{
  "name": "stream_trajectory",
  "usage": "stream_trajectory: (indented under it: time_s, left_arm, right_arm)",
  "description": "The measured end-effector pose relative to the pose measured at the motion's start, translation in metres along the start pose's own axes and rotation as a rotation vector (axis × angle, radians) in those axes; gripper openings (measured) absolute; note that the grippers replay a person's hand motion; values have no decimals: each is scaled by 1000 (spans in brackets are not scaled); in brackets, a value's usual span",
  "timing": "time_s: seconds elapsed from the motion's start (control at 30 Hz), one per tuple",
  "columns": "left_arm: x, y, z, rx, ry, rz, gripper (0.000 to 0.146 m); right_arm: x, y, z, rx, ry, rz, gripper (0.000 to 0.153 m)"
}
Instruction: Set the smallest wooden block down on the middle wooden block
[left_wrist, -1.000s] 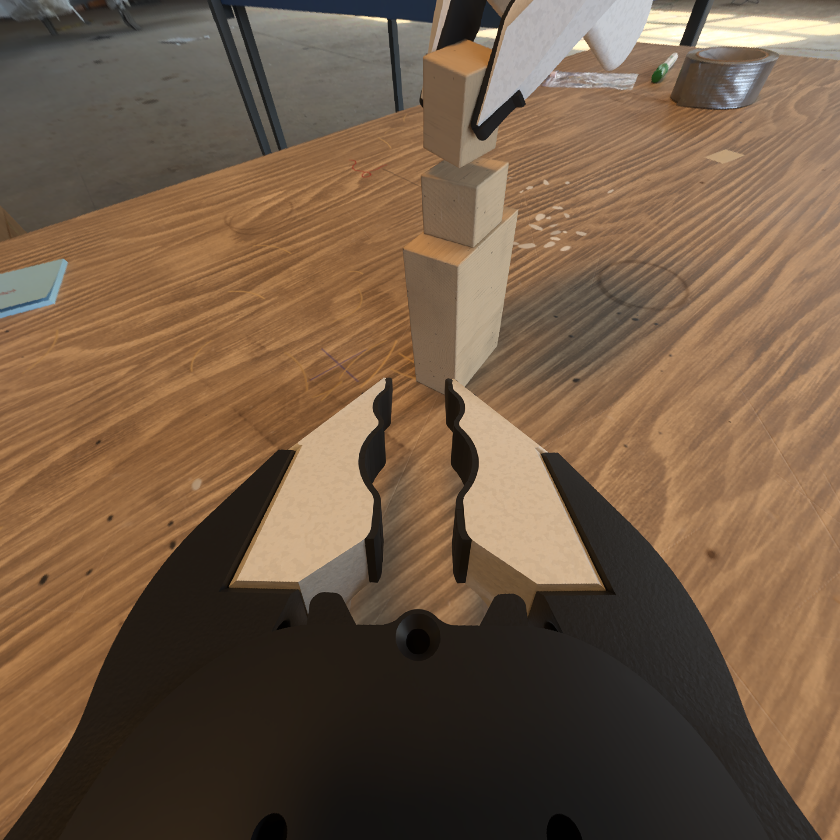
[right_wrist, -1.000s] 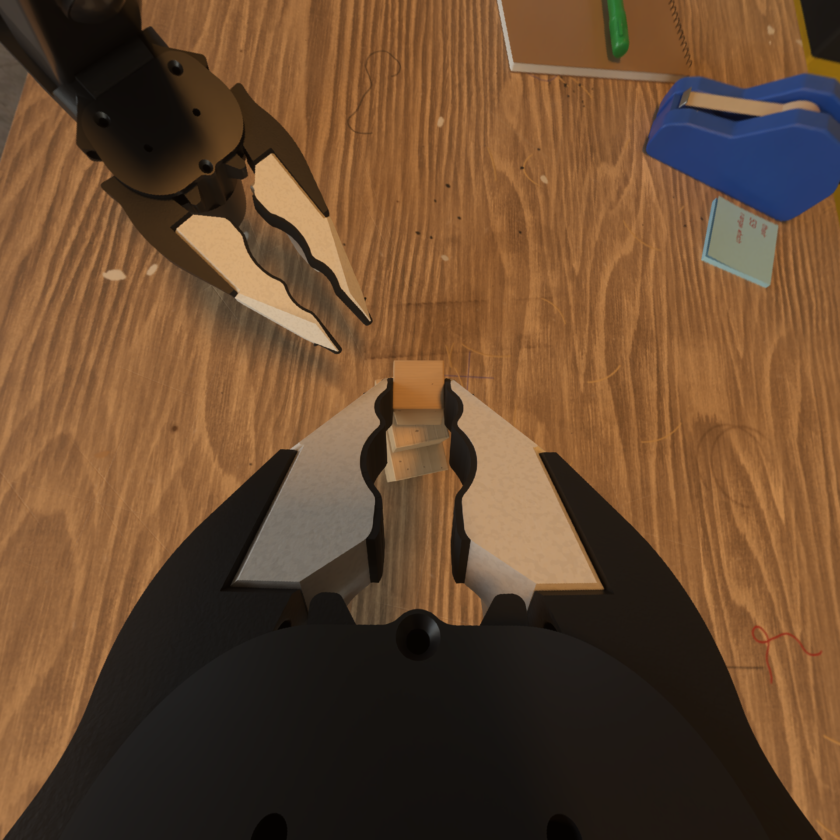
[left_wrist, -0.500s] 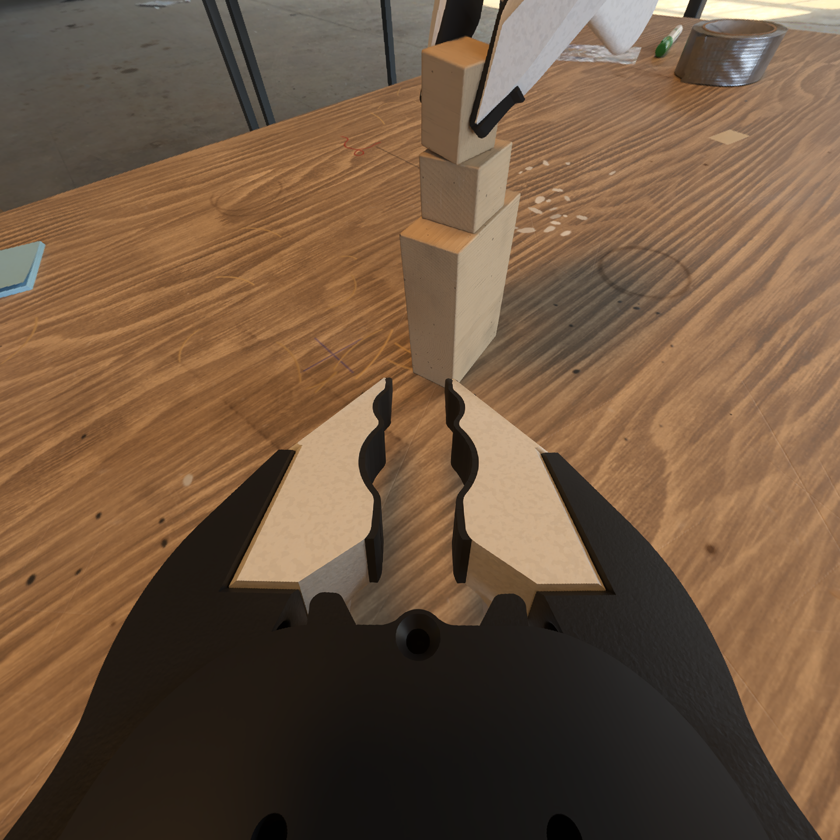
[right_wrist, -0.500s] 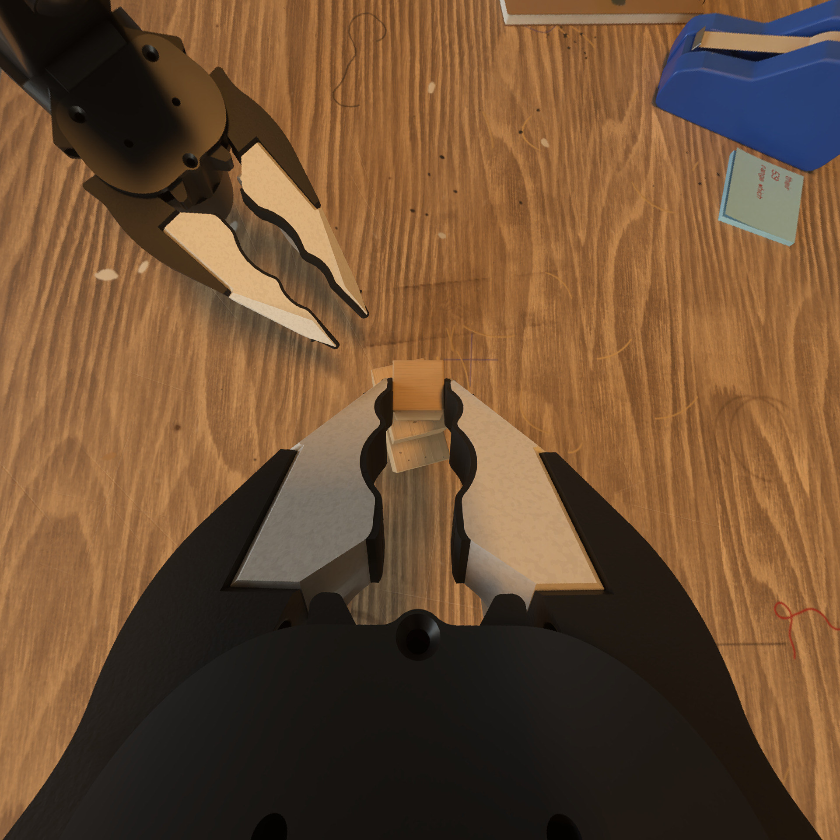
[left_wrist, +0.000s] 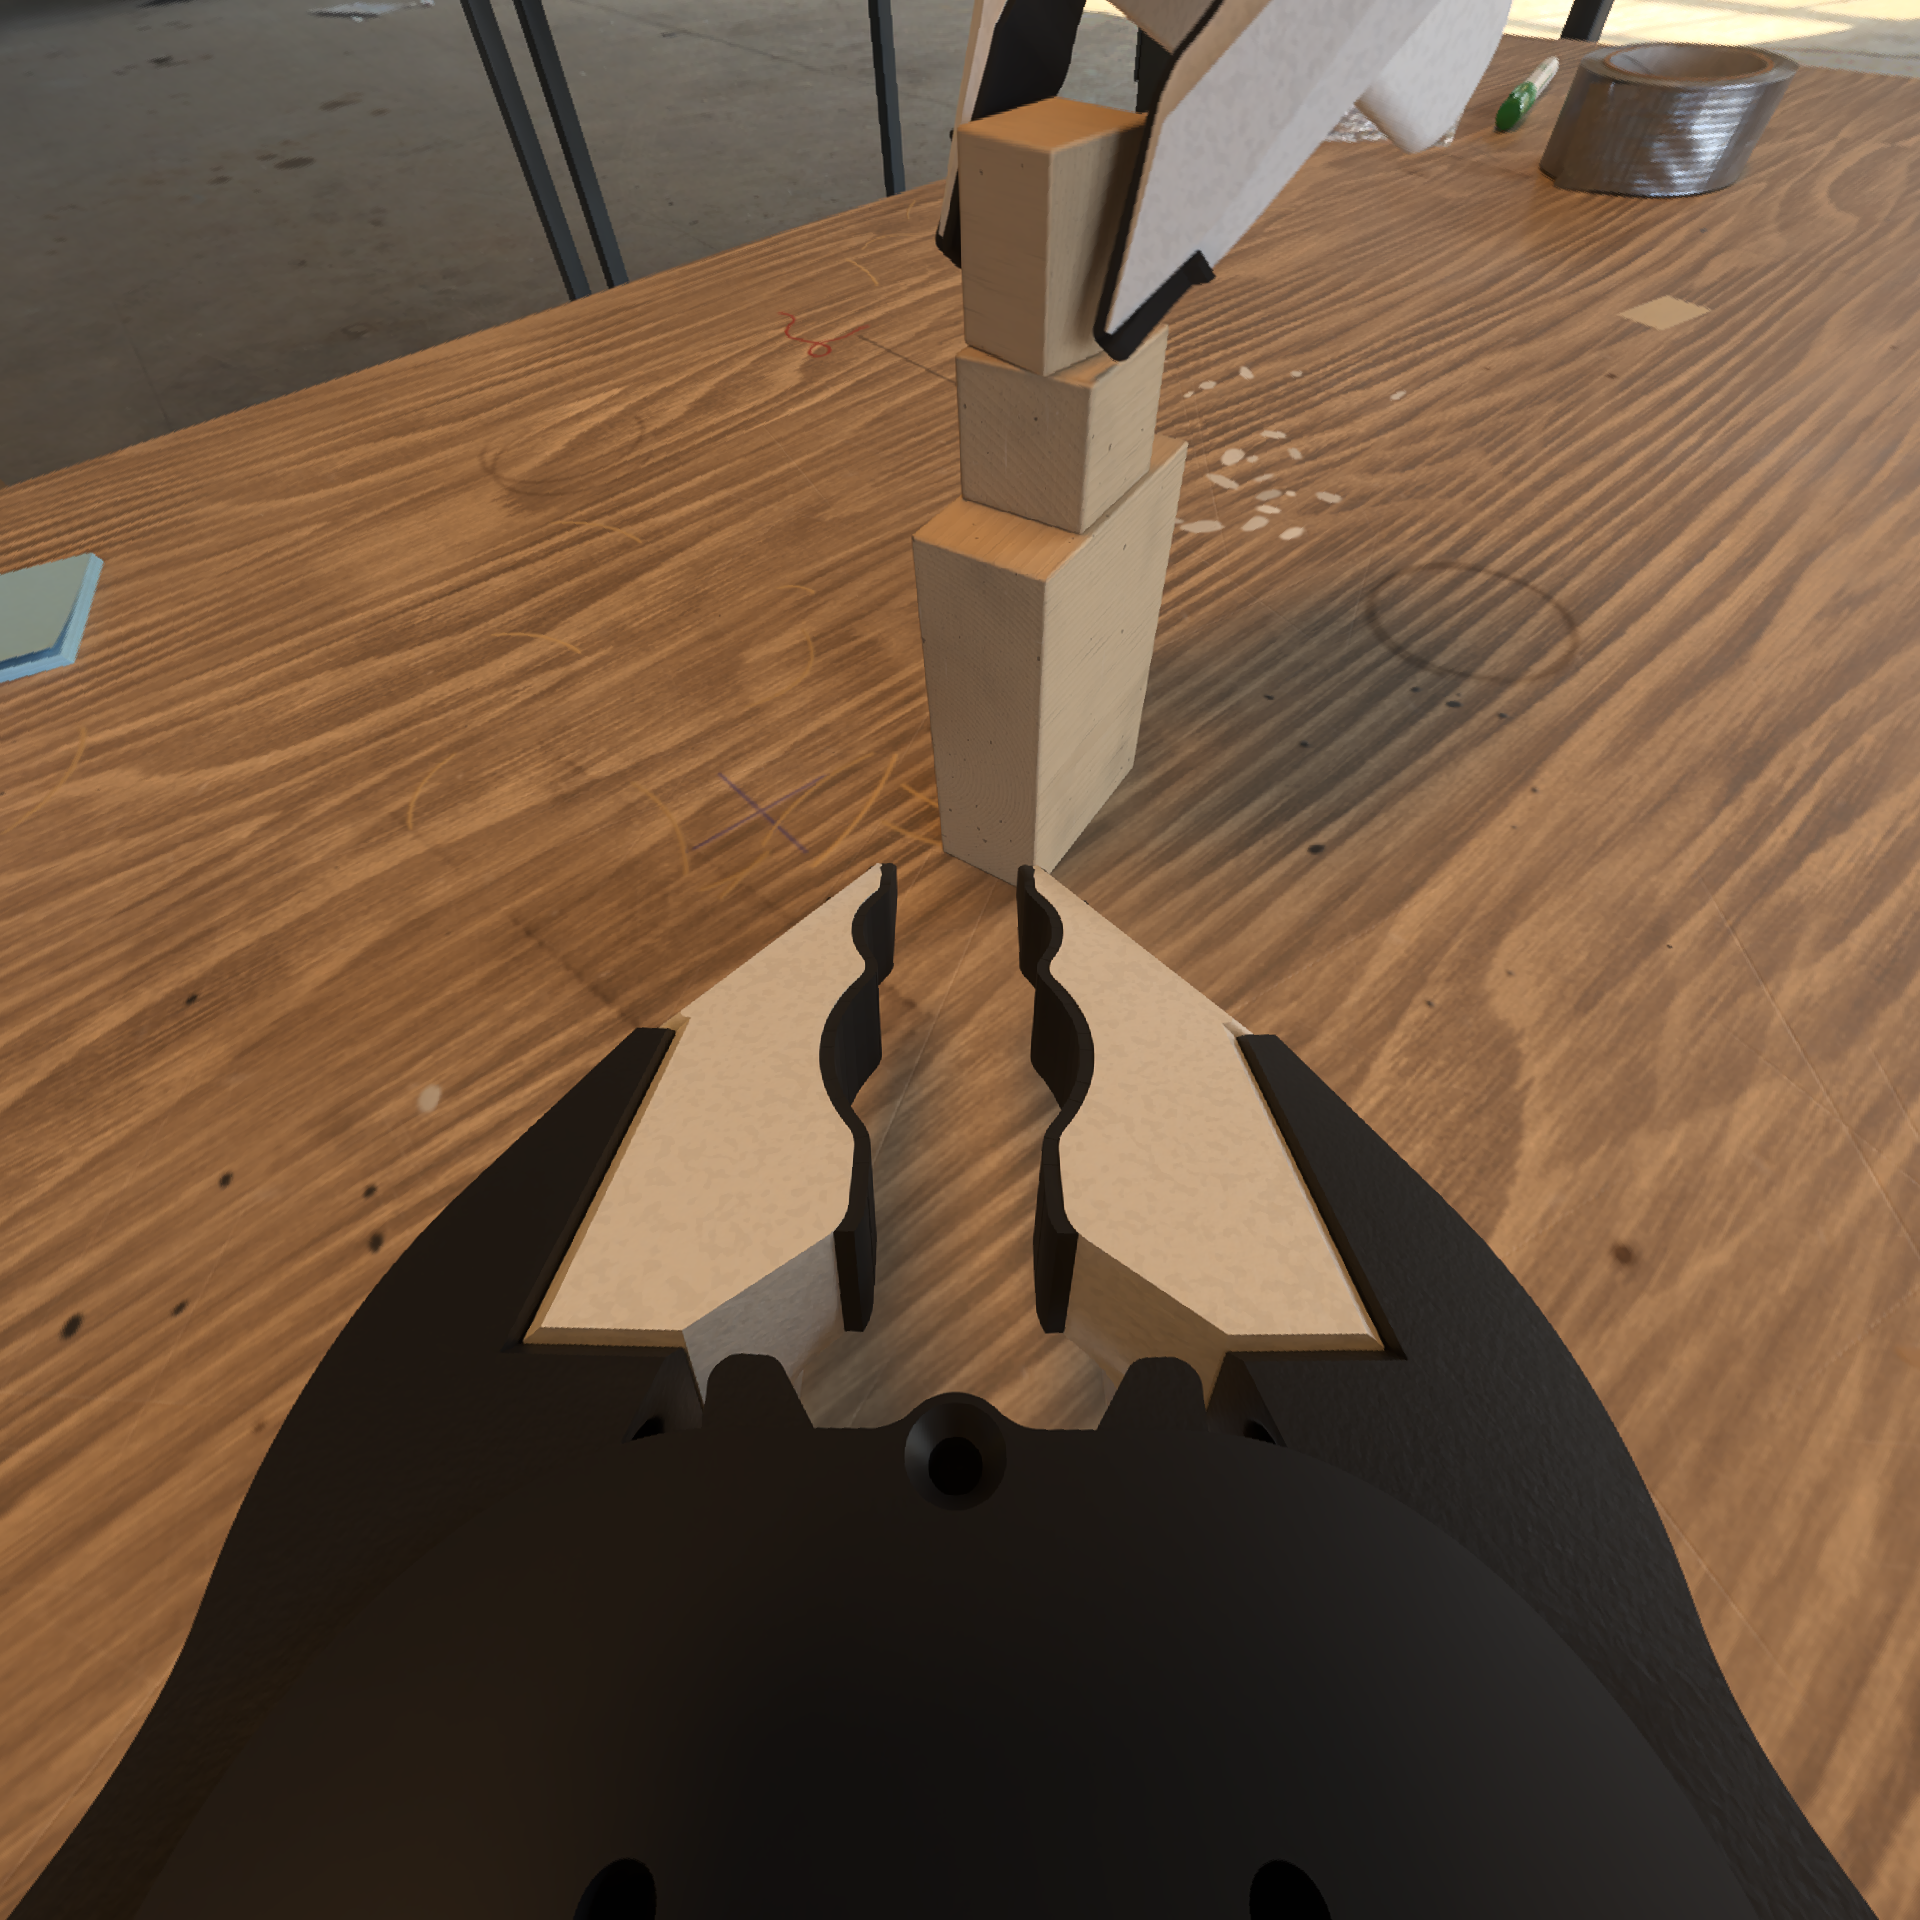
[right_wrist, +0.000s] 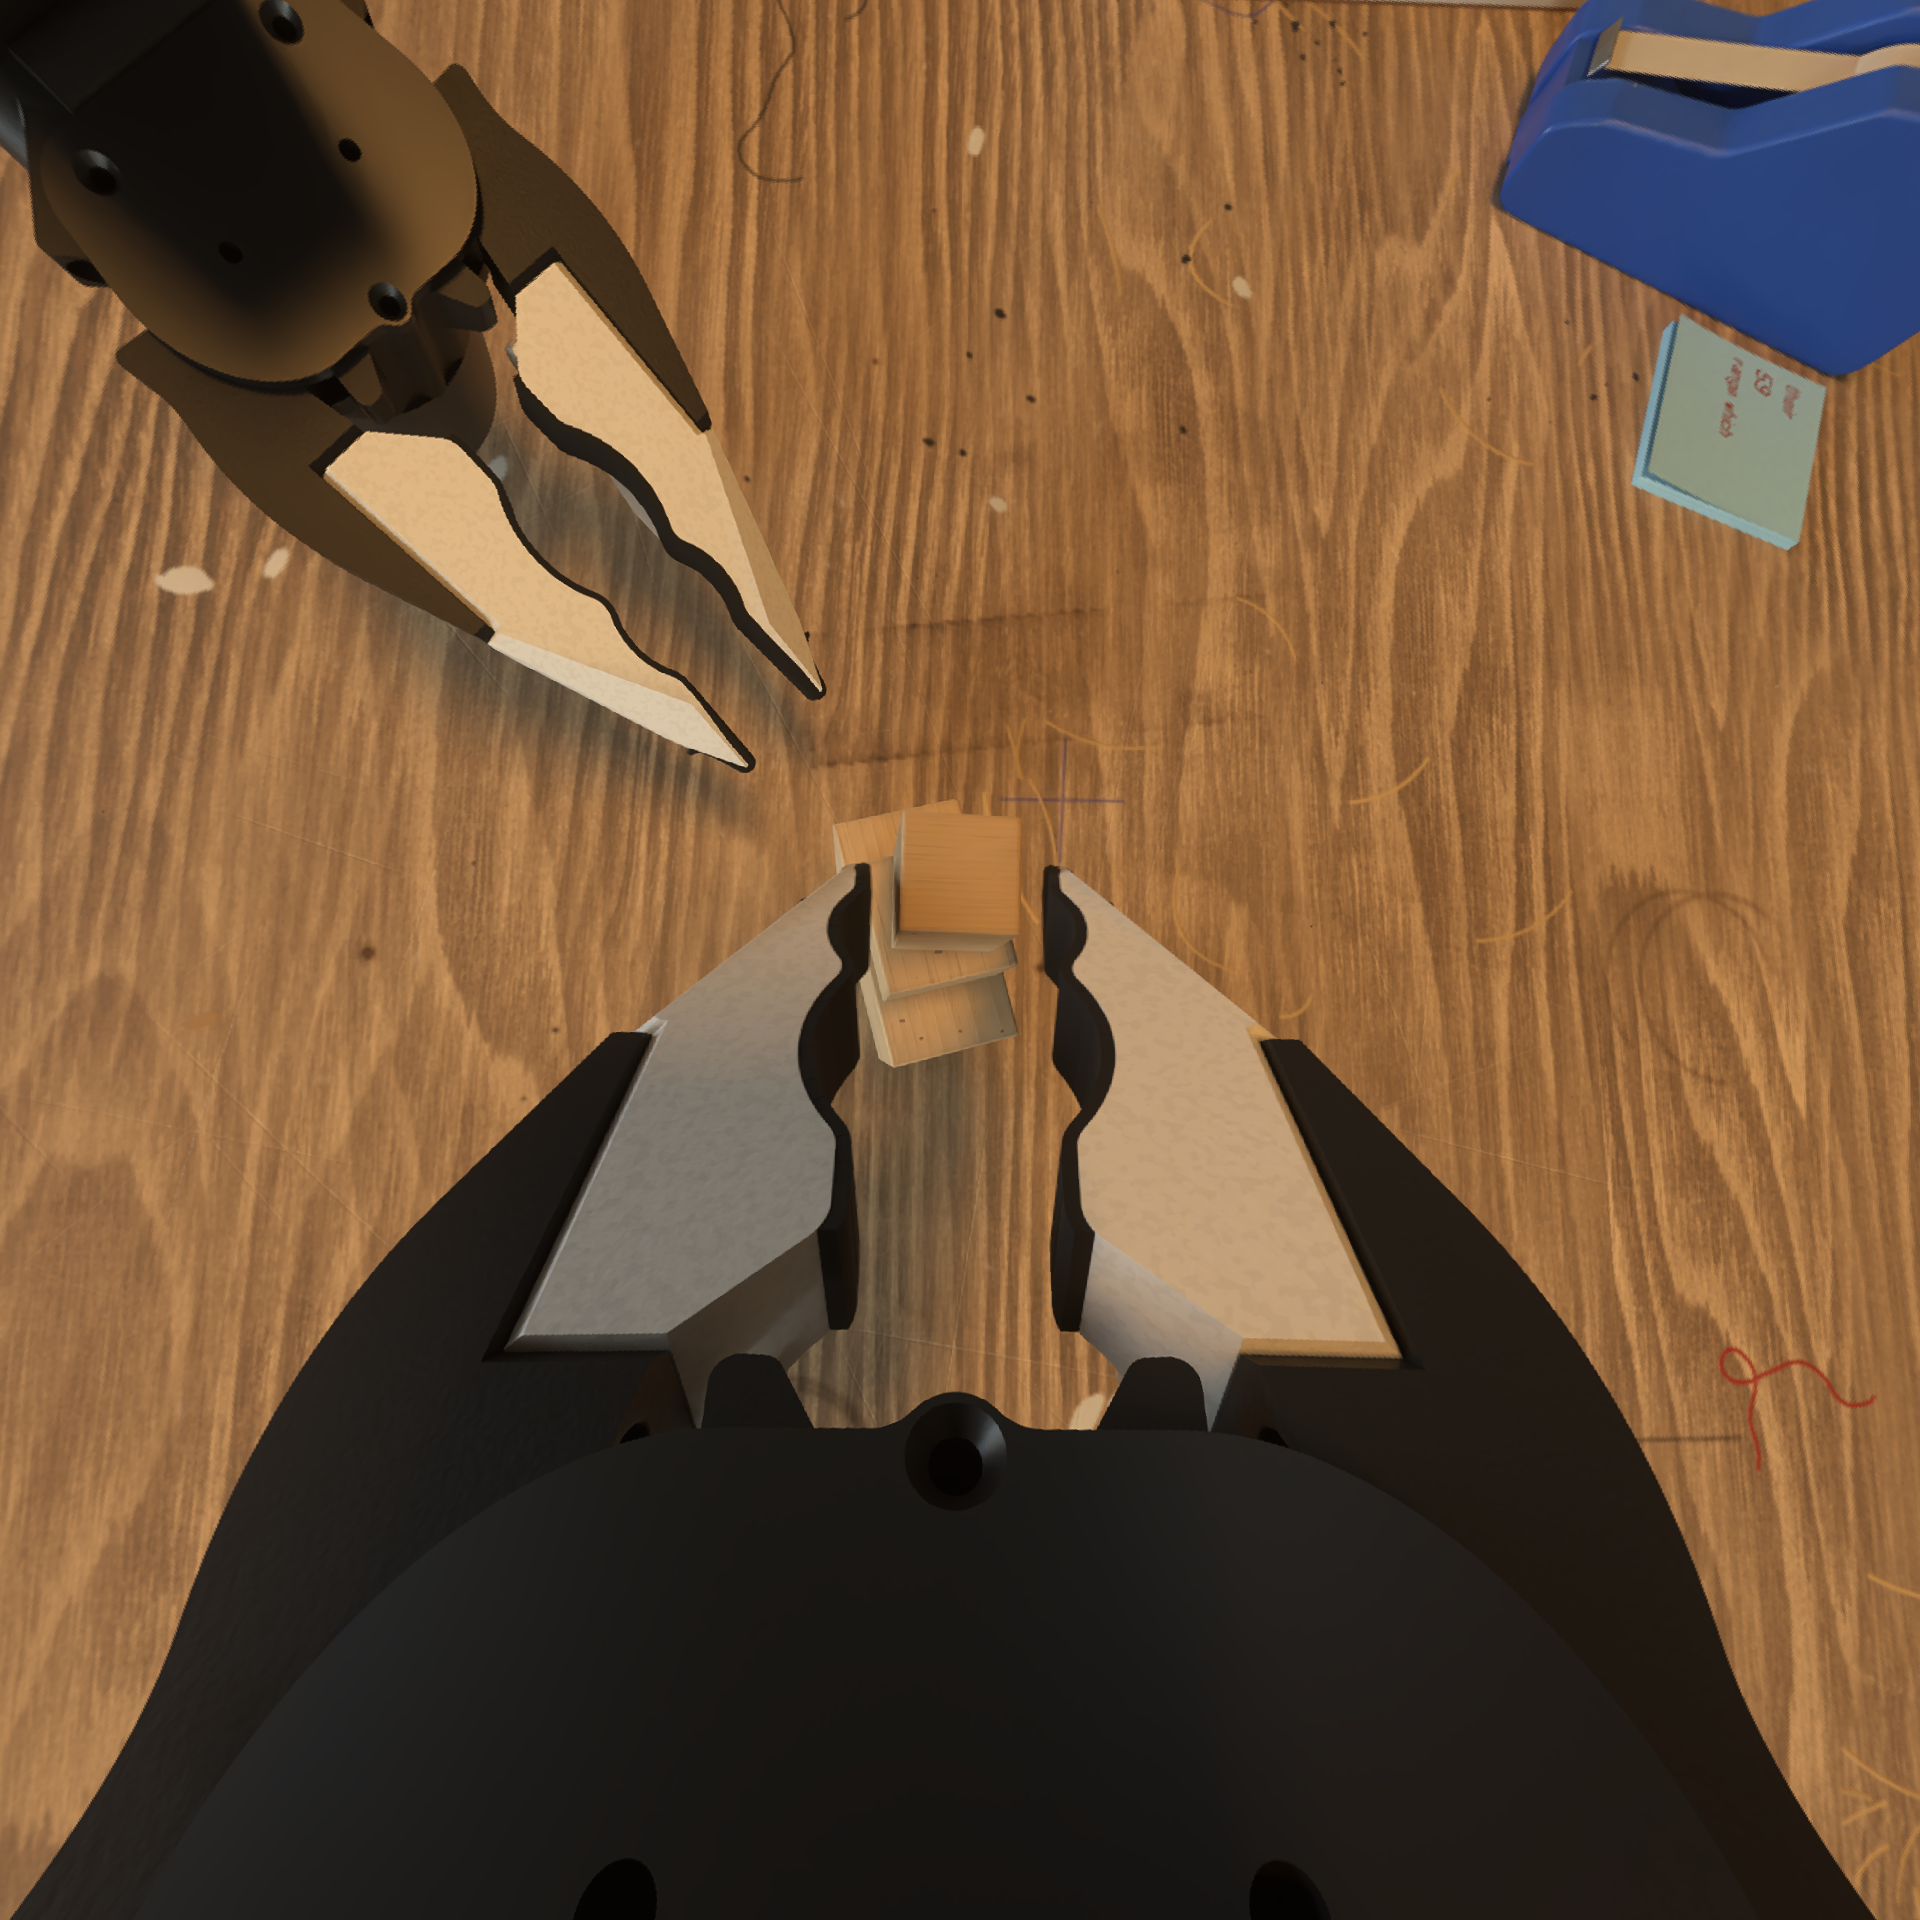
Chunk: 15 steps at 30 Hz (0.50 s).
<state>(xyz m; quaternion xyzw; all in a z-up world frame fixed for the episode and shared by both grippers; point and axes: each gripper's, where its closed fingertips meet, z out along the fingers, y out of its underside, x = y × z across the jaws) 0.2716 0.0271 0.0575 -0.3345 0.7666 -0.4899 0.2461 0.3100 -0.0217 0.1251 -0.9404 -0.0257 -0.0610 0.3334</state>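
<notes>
Table (left_wrist: 416, 831): wood-grain top, you see scuffs & pale flecks on it.
Floor (left_wrist: 208, 208): grey concrete beyond table's far edge.
Legs (left_wrist: 540, 145): dark metal, slanted, behind table.
Light: sunlit patch far right, shadows fall toward you.

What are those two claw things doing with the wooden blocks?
They are building a tower. The right gripper, above the stack, has just placed the smallest light wooden block on the middle wooden block, which sits on the tall big wooden block. Its jaws now look slightly open around that top block. The left gripper waits open and empty, low over the brown wooden table.
</notes>
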Motion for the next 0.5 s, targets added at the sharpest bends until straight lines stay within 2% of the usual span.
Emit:
stream_trajectory:
  time_s: [0.13,0.23,0.33,0.4,0.5]
  left_arm:
    - [0,0,0,3,1,-2,23]
    - [0,-2,-1,12,2,-2,23]
    - [-1,-2,-1,14,4,-9,23]
    - [-1,-2,-1,11,3,-12,23]
    - [-2,-6,-3,46,-18,15,18]
  right_arm:
    - [-4,4,-6,39,-1,11,46]
    - [-16,17,-15,119,-30,46,49]
    - [-25,44,-20,209,-15,122,48]
    - [-28,69,-21,272,15,199,39]
    - [-33,105,-18,372,51,338,13]
